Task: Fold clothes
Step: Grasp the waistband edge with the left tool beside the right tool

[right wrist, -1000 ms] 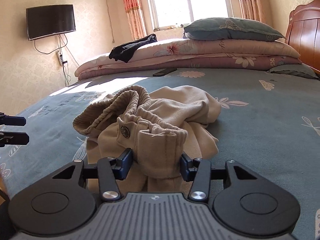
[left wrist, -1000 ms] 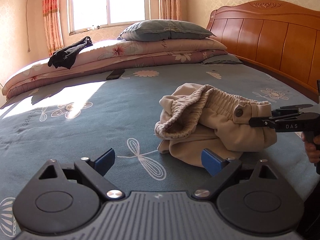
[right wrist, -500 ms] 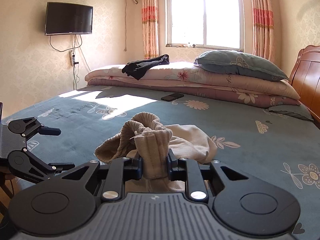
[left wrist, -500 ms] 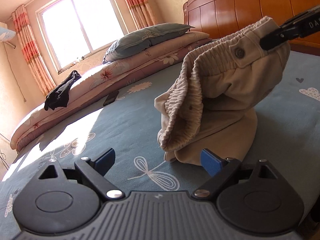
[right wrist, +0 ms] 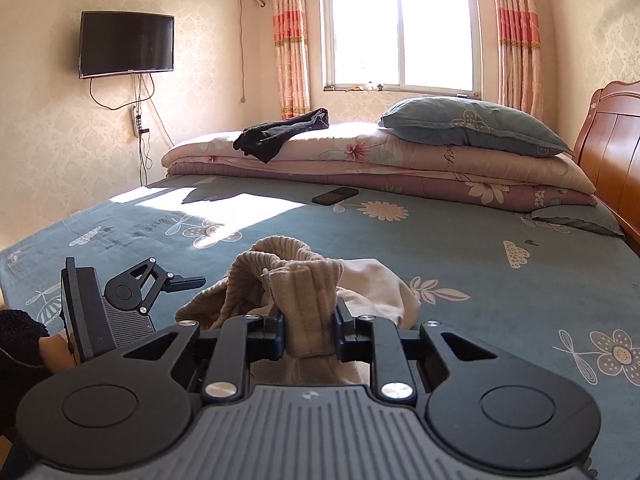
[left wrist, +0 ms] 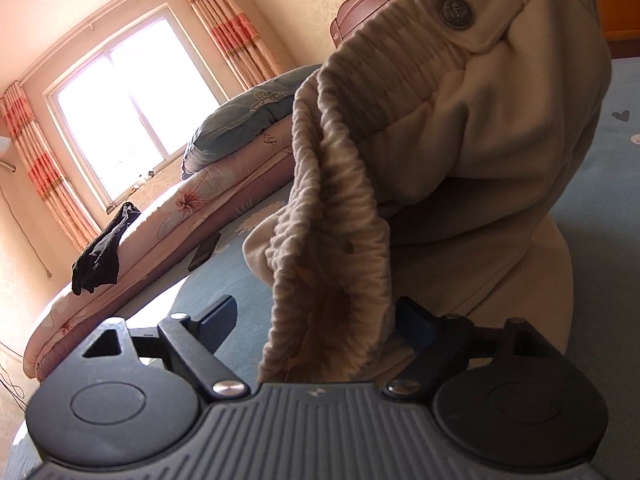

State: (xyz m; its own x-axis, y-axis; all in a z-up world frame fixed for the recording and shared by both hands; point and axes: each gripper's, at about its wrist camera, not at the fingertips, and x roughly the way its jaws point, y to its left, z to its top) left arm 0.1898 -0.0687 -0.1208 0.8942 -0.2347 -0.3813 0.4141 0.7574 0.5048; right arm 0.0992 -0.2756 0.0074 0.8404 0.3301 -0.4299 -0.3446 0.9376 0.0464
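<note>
Beige trousers [left wrist: 460, 168] with a ribbed elastic waistband and a metal button [left wrist: 456, 10] hang lifted over the blue floral bed sheet [right wrist: 460, 248]. My right gripper [right wrist: 310, 332] is shut on a bunched part of the waistband [right wrist: 308, 300] and holds it up. The rest of the trousers [right wrist: 376, 288] trails onto the bed. My left gripper [left wrist: 316, 324] is at the drooping end of the waistband [left wrist: 332, 264], which hangs between its jaws. They are closing; the cloth touches the right finger [left wrist: 412, 326], and a gap remains at the left finger [left wrist: 218, 320]. From the right wrist view the left gripper [right wrist: 188, 280] is low at the left.
Folded quilts [right wrist: 400, 160] with a blue pillow [right wrist: 472, 124] and a black garment [right wrist: 276, 136] lie along the far side. A dark phone [right wrist: 335, 195] rests on the sheet. The wooden headboard [right wrist: 612, 144] stands to the right, and a wall TV [right wrist: 126, 44] hangs at the left.
The right gripper closed on the waistband and lifted the trousers off the bed. The left gripper rolled and moved in until the hanging waistband sat between its jaws, which have narrowed.
</note>
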